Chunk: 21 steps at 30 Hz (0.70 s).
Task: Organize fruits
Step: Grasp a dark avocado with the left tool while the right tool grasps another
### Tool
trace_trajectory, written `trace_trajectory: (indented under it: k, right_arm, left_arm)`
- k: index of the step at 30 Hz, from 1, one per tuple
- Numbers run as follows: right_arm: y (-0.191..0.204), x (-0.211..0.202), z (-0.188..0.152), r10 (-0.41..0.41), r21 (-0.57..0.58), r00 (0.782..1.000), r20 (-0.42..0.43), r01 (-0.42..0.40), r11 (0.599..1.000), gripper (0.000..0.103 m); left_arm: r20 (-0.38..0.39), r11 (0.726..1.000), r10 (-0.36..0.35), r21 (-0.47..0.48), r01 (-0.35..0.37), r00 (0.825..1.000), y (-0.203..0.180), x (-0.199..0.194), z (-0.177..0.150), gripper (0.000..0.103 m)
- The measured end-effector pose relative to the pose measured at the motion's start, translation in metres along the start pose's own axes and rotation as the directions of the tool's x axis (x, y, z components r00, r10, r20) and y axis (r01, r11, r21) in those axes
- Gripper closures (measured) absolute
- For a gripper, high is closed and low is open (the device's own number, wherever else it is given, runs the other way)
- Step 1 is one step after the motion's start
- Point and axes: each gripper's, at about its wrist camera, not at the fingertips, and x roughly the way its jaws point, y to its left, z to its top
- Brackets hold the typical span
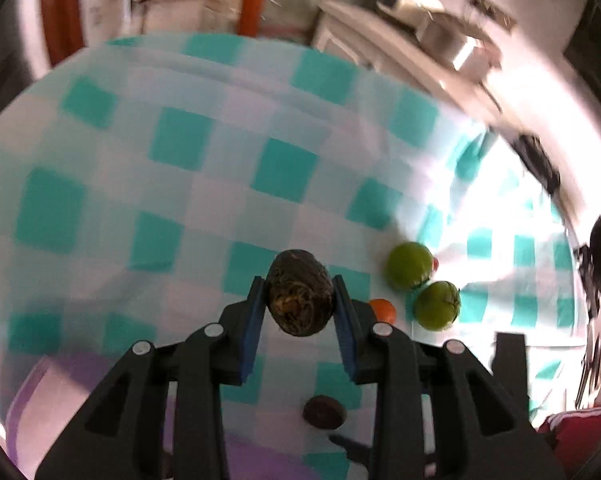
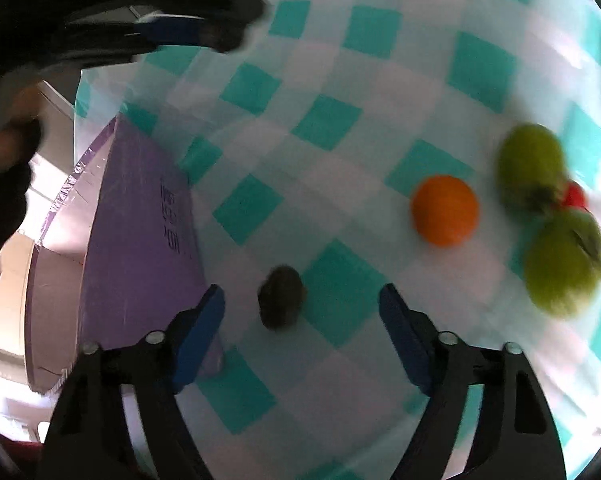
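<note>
Fruits: one dark brown fruit (image 1: pixel 300 294) is clamped in the left tongs (image 1: pixel 298 304), lifted above the checked surface (image 1: pixel 180 140); a second dark fruit (image 2: pixel 281 296) lies on the cloth just beside the purple box (image 2: pixel 140 220).
Other fruits: two green ones (image 2: pixel 528 164) (image 2: pixel 560 264), an orange one (image 2: pixel 444 210) and a small red one (image 2: pixel 574 196) cluster toward one edge of the surface, well apart from the box.
Left tongs: narrow, pads pressing both sides of the round fruit.
Right tongs (image 2: pixel 300 312): fairly wide, empty, with the second dark fruit between the fingers but untouched.
Slip risk: the held fruit is round and gripped at its sides only, so a quick swing could roll it out.
Nudge risk: closing off-centre could push the lying fruit against the box wall or away.
Collision risk: both tongs work near the box, so they may clash.
</note>
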Motion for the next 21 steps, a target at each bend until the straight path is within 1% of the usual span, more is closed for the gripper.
trace_trajectory:
  k: [2,5,6,7,9,11,13,14,18,21]
  right_arm:
    - [0.007,0.014,0.006,0.001,-0.035,0.999,-0.035,-0.003,0.999,0.032]
    - [0.012,0.031,0.011,-0.013,-0.069,0.996,-0.083,0.007,0.998,0.041]
    - [0.013,0.035,0.011,-0.013,-0.078,0.996,-0.091,0.006,0.997,0.045]
    - [0.016,0.038,0.010,-0.028,-0.106,0.996,-0.087,0.019,0.994,0.047]
    - [0.026,0.040,0.007,-0.065,-0.183,0.994,-0.084,0.049,0.982,0.048]
    - [0.029,0.039,0.005,-0.083,-0.215,0.993,-0.084,0.063,0.975,0.052]
    - [0.032,0.037,-0.001,-0.129,-0.270,0.989,-0.065,0.107,0.957,0.066]
    - [0.032,0.034,-0.005,-0.140,-0.285,0.988,-0.057,0.119,0.951,0.068]
    - [0.020,0.019,-0.018,-0.178,-0.268,0.984,-0.029,0.164,0.949,0.069]
    - [0.007,-0.008,-0.029,-0.158,-0.190,0.987,0.001,0.155,0.969,0.069]
  left_arm:
    - [0.036,0.999,0.002,-0.033,-0.001,0.999,0.011,-0.015,-0.004,0.070]
    - [0.064,0.997,0.015,-0.079,-0.010,0.998,0.028,-0.026,-0.027,0.069]
    - [0.068,0.996,0.013,-0.093,-0.007,0.998,0.031,-0.028,-0.030,0.069]
    - [0.068,0.994,0.012,-0.111,-0.004,0.998,0.036,-0.031,-0.035,0.070]
    - [0.067,0.992,0.027,-0.128,-0.018,0.997,0.038,-0.025,-0.042,0.070]
    - [0.063,0.989,0.035,-0.143,-0.025,0.997,0.041,-0.025,-0.048,0.070]
    - [0.074,0.988,0.034,-0.155,-0.022,0.997,0.040,-0.028,-0.053,0.069]
    - [0.077,0.988,0.034,-0.155,-0.021,0.996,0.038,-0.030,-0.054,0.069]
    - [0.098,0.989,0.043,-0.143,-0.028,0.994,0.028,-0.041,-0.061,0.069]
    - [0.120,0.988,0.037,-0.153,-0.018,0.992,0.016,-0.057,-0.073,0.069]
